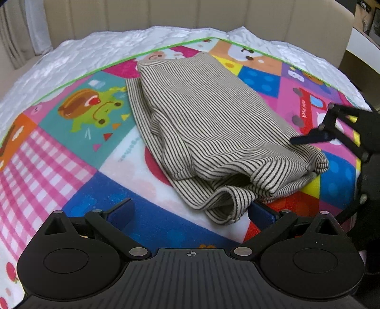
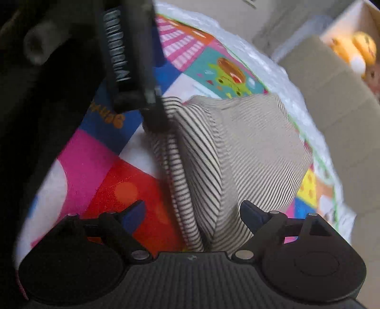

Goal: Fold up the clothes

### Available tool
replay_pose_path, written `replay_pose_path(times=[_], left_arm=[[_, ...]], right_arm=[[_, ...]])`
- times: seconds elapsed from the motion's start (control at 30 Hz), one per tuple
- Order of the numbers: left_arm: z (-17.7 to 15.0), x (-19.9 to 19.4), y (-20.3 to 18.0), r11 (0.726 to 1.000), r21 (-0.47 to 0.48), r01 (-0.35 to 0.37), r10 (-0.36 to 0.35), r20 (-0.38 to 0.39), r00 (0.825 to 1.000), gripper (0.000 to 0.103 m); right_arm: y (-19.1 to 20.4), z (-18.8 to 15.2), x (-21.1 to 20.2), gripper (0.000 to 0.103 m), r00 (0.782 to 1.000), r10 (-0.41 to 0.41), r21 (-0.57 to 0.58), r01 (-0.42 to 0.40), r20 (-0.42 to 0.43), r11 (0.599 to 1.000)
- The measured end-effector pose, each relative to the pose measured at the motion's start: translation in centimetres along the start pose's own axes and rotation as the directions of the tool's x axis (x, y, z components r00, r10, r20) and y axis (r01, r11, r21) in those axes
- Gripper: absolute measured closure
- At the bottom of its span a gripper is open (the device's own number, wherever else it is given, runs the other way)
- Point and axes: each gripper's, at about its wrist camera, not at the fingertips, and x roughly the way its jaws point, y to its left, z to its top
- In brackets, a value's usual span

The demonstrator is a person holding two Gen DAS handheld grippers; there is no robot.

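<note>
Bed: a white quilted cover (image 1: 78, 50) with a padded beige headboard (image 1: 166, 16) behind it, carrying everything else.
Play mat: a bright cartoon mat (image 1: 71, 147) with a green edge, spread over the cover; a frog-and-burger panel sits left of the garment.
Striped garment: a cream-and-black knit (image 1: 209, 123) lies on the mat in a thick, roughly oblong bundle, several layers deep. The near end is loose — a cuff or hem (image 1: 228, 204) curls open and rolled edges stick out unevenly.
Stage: it fits either a fold nearly finished and being squared up, or a half-folded bundle awaiting another fold; I can't say which.
Left gripper (image 1: 190, 209): fingers spread wide and holding nothing, low over the mat, with its right blue pad (image 1: 261, 211) just beside the curled hem.
Right gripper (image 2: 192, 211): also spread wide and empty, straddling the bundle's thick folded edge (image 2: 187, 209) from the opposite side.
Risk, layers: jaws closing on only the top layer would peel the bundle open when lifted.
Risk, loose end: a tug at the curled hem could drag the lower layers and skew the whole stack.
Risk, crowding: the two tools work close together — in the right wrist view the other one looms blurred and near, so a knock seems possible.
</note>
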Motion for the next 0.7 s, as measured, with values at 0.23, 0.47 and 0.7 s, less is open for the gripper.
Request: replay_pose_path(times=[0.23, 0.47, 0.7], left_arm=[[0.0, 0.0, 0.3, 1.000, -0.012, 0.004, -0.004, 0.003, 1.000, 0.000], [0.2, -2.1, 2.5, 0.985, -0.115, 0.129, -0.117, 0.108, 0.987, 0.000], [4.0, 0.3, 5.3, 0.975, -0.222, 0.028, -0.002, 0.115, 0.993, 0.000]], right_arm=[[2.0, -0.3, 0.8, 0.062, 0.990, -0.128, -0.176, 0.137, 0.063, 0.975], [0.9, -0.4, 0.7, 0.067, 0.990, -0.133, -0.142, 0.138, 0.043, 0.980], [0.3, 0.2, -2.4, 0.076, 0.997, -0.064, -0.264, 0.070, 0.029, 0.962]])
